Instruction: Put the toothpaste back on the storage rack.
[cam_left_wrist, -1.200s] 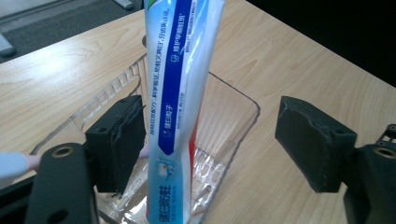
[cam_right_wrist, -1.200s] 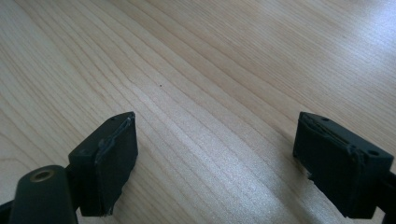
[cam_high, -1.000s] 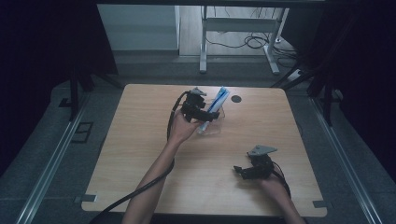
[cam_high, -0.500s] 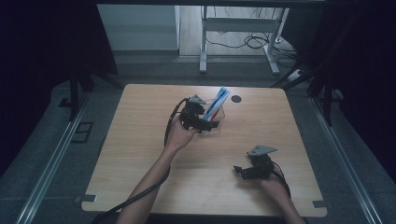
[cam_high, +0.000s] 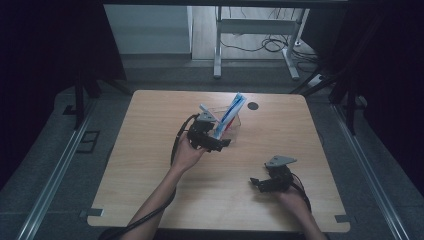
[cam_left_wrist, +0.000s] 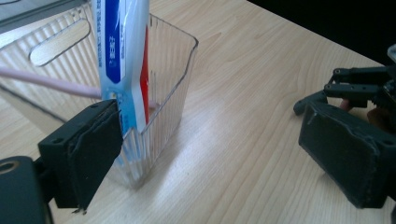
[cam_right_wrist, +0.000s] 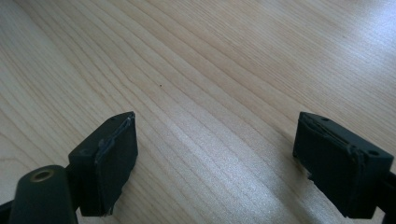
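While its jaws have just been opening, the left gripper (cam_left_wrist: 205, 154) stands spread beside the clear bin (cam_left_wrist: 177, 93). A toothpaste tube (cam_left_wrist: 122, 60) leans just past its left pad, ungripped. The right gripper (cam_right_wrist: 215, 163) rests spread.

1 clear ribbed container (cam_high: 231, 121), center of frame on 1 counter (cam_high: 150, 165). In it: 1 blue-white tube (cam_high: 231, 111), 1 pink stick (cam_left_wrist: 51, 83). 2 grippers: left gripper (cam_high: 220, 145), right gripper (cam_high: 257, 183). 1 black disc (cam_high: 253, 106), upper center.

Clear ribbed plastic container (cam_left_wrist: 168, 88) holding a glossy toothpaste tube (cam_left_wrist: 122, 56); pale matt wood-grain worktop (cam_right_wrist: 224, 70); matt black rubbery fingers (cam_right_wrist: 109, 158).
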